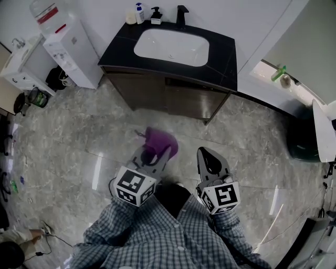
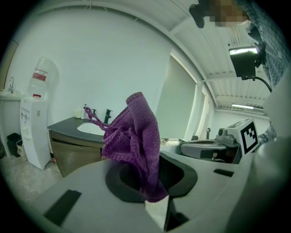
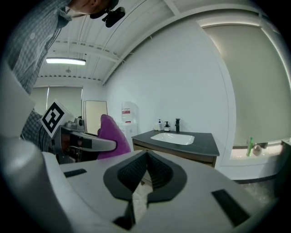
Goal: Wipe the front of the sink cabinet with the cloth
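Observation:
A purple knitted cloth (image 1: 160, 141) sticks up from my left gripper (image 1: 153, 155), whose jaws are shut on it; in the left gripper view the cloth (image 2: 134, 142) fills the middle. My right gripper (image 1: 210, 159) is beside it, jaws shut with nothing between them. The sink cabinet (image 1: 170, 97) has a dark wooden front, a black top and a white basin (image 1: 171, 46). It stands about a metre ahead of both grippers, seen in the left gripper view as the cabinet (image 2: 72, 154) and in the right gripper view as the cabinet (image 3: 182, 148).
A white water dispenser (image 1: 65, 44) stands left of the cabinet. Soap bottles (image 1: 139, 13) and a black tap (image 1: 181, 14) sit on the counter. A dark bin (image 1: 302, 139) is at the right. The marble floor (image 1: 79, 147) lies between me and the cabinet.

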`<state>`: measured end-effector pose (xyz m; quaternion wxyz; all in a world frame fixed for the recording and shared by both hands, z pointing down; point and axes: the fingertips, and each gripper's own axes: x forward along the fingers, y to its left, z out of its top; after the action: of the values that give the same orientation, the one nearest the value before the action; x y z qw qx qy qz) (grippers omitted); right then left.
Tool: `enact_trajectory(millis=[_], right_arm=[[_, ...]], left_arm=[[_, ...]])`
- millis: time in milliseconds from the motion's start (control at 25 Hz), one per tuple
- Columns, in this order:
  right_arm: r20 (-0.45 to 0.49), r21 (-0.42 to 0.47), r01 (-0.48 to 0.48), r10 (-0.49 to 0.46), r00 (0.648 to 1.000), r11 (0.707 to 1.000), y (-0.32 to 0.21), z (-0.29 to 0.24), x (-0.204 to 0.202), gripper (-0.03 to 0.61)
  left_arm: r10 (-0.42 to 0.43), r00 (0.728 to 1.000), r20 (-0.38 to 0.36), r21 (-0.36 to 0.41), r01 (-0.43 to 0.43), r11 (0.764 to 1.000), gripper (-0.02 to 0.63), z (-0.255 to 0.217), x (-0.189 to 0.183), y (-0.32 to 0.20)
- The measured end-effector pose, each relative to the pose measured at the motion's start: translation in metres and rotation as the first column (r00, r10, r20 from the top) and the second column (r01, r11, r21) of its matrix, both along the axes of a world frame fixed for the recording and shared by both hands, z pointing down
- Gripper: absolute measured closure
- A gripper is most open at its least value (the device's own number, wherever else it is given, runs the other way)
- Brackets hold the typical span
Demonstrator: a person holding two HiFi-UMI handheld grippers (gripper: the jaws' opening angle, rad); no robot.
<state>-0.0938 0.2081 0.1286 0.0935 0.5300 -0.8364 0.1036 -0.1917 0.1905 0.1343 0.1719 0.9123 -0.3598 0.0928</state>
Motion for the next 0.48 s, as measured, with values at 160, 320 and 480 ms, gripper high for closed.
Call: enact_trajectory(millis=[160,320,480], right_arm=[[-0.011,-0.017,0.002,-0.002,1.0,1.0,-0.0036,0.0001,-0.0073,0.561],[-0.013,-0.036,-0.002,0.001,1.0,0.999,-0.0028,0.0041,-0.0098,0.56],[-0.022,-0.035,0.002,-0.003,1.0,0.999,-0.0043,0.0046,-0.0105,0.561]], left_arm=[[0.009,1.0,0.0,-0.006,-0.009,1.0,0.545,0.0001,-0.0059,-0.0041],[0.01,1.0,-0.002,-0.013,-0.01,1.0,0.545,0.0017,-0.0097,-0.0049],[0.015,1.0,-0.001,-0.016,-0.015,1.0,0.545,0.0036,-0.0094,-0.006]])
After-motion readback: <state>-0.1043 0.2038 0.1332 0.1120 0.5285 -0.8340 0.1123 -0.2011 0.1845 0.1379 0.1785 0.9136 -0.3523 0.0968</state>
